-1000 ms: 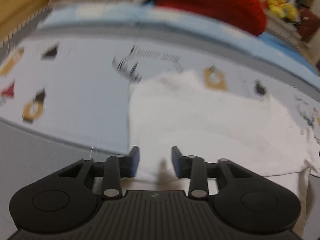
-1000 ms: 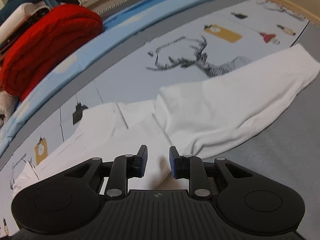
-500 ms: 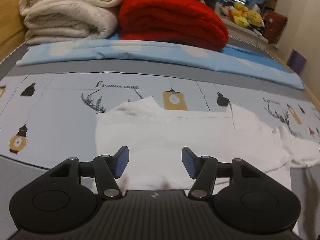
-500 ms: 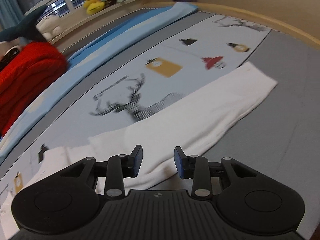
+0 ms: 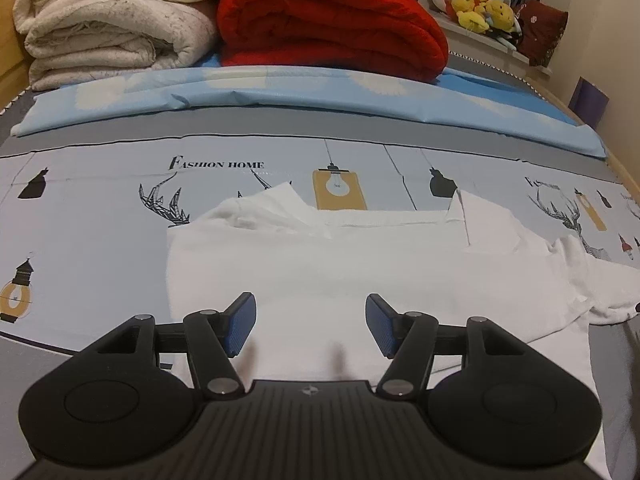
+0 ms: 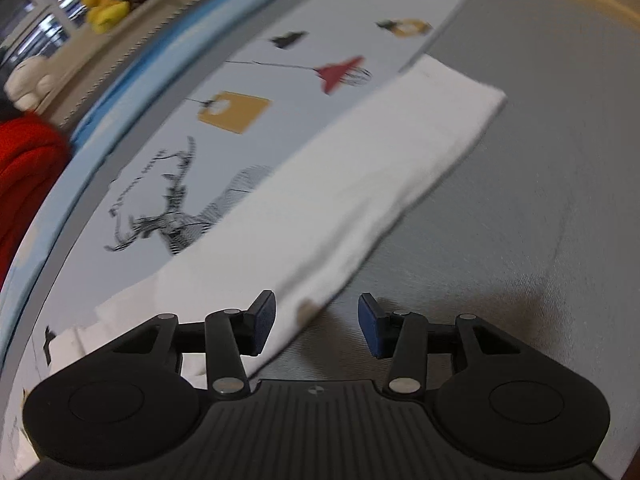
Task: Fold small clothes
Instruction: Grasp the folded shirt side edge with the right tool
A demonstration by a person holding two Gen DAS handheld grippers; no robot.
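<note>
A white garment lies spread on a bed sheet printed with antlers, hanging bulbs, dark bottle shapes and the words "FASHION HOME". In the left wrist view its body is a broad, mostly flat panel of plain white cloth with soft, shallow wrinkles. Along the far edge the cloth bunches: a pointed flap sticks up at the far left corner, a straight hemmed edge runs across the middle, and a second folded corner rises further right. To the right the fabric trails off in rumpled folds toward the sheet's grey border.

The left gripper hovers over the near part of the garment, its blue-padded fingers wide apart and clamped on nothing — white cloth shows below the gap.

In the right wrist view, which is blurred, a long white sleeve runs diagonally from the lower left up to a squared end at the upper right, lying half on the printed sheet and half on the plain grey area. The right gripper sits over the sleeve's near edge; its jaws are opening, with the cloth edge under the gap — no pad presses on it.

Behind the garment, a folded red blanket and a cream blanket are stacked on a light blue cloth.
</note>
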